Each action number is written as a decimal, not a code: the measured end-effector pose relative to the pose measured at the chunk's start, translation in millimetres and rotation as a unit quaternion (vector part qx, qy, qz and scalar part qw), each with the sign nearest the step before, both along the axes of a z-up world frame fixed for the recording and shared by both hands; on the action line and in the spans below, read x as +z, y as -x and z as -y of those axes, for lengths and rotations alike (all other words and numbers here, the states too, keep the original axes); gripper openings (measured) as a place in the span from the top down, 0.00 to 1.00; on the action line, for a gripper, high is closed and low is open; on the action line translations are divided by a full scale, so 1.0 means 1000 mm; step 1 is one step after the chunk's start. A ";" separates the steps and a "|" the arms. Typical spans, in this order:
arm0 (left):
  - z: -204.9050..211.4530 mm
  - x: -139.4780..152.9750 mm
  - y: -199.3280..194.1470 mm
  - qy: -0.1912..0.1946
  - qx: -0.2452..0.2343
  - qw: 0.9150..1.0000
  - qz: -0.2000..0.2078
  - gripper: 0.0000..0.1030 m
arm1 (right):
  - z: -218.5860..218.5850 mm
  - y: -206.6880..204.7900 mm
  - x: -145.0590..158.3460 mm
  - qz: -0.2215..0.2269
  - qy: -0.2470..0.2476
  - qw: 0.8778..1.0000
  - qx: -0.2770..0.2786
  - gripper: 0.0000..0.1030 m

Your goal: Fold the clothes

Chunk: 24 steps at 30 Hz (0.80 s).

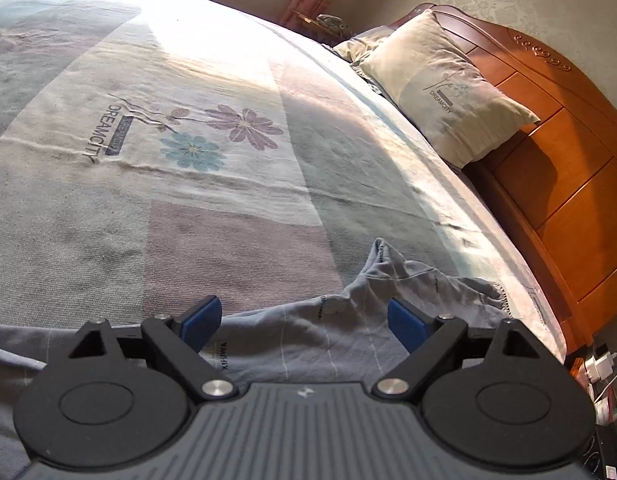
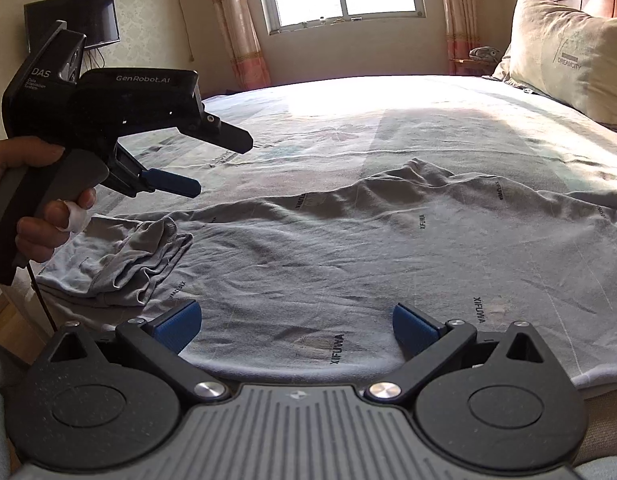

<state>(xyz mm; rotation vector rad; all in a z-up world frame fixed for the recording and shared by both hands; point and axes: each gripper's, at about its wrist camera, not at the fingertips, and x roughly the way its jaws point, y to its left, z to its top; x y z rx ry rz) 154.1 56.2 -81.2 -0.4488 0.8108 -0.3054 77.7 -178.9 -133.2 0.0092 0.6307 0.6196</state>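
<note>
A bed [image 2: 388, 120] fills most of both views, covered in a woven sheet [image 1: 188, 208] of pale blue, lilac and cream blocks, printed with two daisy-like flowers [image 1: 224, 132] and the word DREAMCITY. Sunlight washes the sheet's far part white in the upper middle of both frames.

Across the lower half of the right wrist view spreads a grey garment [image 2: 348, 248] of soft, thin knit, creased into shallow ridges, with faint pale vertical lines and small XIFUWA lettering. At lower left in that view one end of it is bunched into a crumpled, folded heap [image 2: 124, 264]. In the left wrist view a peaked fold of the same cloth rises at lower centre.

A carved, glossy orange wooden headboard [image 1: 548, 152] runs down the right edge of the left view, with a soft, squarish cream pillow [image 1: 440, 84] leaning on it.

The left gripper [image 2: 212, 164], black hard plastic marked GenRobot.AI, sits at the left of the right view, held in a hand [image 2: 48, 200] above the garment; its blue-padded fingers [image 1: 202, 318] stand spread wide, nothing between them.

The right gripper [image 2: 296, 326] sits at the frame's bottom, its ribbed grey body low, blue pads [image 2: 412, 328] also set wide apart over the garment's near hem, gripping nothing.
</note>
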 end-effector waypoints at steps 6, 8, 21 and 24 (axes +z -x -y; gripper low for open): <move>0.015 -0.028 -0.031 0.020 0.014 0.999 -0.038 0.12 | -0.001 0.001 0.000 0.003 0.004 1.000 0.005 0.00; 0.014 -0.037 -0.040 0.031 0.027 0.998 -0.050 0.12 | 0.003 0.000 0.001 -0.001 -0.006 1.000 0.002 0.00; 0.010 0.029 0.022 -0.021 0.034 0.999 0.001 0.11 | 0.009 -0.001 0.000 -0.008 -0.027 1.000 -0.003 0.00; 0.006 0.035 0.049 -0.069 0.052 0.996 0.008 0.11 | 0.011 -0.002 -0.001 -0.009 -0.038 0.999 -0.008 0.00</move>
